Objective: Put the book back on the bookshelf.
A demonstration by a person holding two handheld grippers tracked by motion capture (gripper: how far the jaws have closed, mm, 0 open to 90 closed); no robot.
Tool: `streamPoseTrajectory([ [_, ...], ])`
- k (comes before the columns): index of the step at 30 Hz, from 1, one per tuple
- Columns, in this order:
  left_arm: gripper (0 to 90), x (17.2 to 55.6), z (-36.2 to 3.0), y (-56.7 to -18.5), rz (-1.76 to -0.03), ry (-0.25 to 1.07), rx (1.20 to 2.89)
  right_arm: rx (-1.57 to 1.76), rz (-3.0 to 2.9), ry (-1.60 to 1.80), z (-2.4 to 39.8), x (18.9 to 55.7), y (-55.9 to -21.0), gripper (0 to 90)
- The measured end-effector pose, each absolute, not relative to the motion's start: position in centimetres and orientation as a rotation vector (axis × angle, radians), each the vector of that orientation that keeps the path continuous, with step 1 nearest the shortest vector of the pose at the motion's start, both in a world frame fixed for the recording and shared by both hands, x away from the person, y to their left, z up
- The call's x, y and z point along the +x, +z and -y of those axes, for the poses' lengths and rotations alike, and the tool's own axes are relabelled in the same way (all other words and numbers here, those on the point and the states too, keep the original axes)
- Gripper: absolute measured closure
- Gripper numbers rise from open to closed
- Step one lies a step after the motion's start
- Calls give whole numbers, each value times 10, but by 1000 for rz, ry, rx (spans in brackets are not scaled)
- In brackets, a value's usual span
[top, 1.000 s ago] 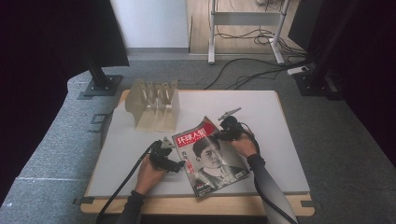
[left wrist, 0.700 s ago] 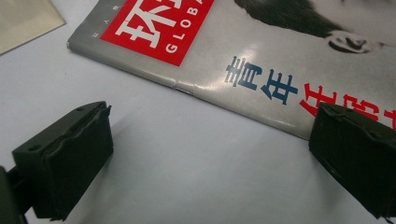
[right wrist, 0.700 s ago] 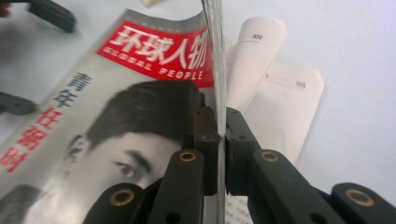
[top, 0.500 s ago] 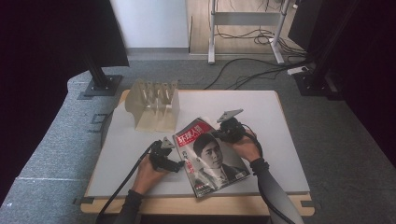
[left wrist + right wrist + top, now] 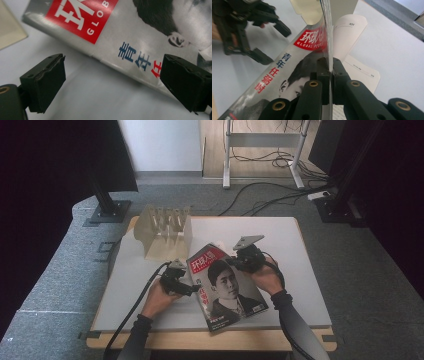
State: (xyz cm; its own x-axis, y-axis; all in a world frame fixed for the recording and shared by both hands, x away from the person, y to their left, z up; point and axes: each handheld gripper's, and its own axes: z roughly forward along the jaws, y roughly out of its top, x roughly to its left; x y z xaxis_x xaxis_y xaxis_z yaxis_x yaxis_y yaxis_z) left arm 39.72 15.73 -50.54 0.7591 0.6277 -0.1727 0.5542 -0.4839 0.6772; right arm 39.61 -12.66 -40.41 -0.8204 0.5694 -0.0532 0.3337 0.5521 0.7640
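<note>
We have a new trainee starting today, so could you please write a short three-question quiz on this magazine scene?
1. True or false: the right gripper is shut on the magazine.
2. Which stands nearest the beige slotted rack? A) the magazine's title end B) its bottom end C) the right gripper
3. Fill in: the left gripper has its fingers ____, set beside the magazine's spine.

Key
1. True: its fingers pinch the raised page edge.
2. A
3. open: nothing is pressed between them.
</note>
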Motion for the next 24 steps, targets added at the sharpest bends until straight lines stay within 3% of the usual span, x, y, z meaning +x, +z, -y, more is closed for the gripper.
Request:
streamPoseTrajectory([
  [12, 142, 414, -143, -497, -820, -2, 2139, 718, -2452, 1213, 138, 386, -384, 859],
  [17, 168, 414, -138, -483, -810, 74, 2140, 723, -2432, 1240, 143, 385, -380, 858],
  [24, 311, 412, -134, -456, -793, 202, 2145, 724, -2408, 1258, 147, 386, -374, 857],
])
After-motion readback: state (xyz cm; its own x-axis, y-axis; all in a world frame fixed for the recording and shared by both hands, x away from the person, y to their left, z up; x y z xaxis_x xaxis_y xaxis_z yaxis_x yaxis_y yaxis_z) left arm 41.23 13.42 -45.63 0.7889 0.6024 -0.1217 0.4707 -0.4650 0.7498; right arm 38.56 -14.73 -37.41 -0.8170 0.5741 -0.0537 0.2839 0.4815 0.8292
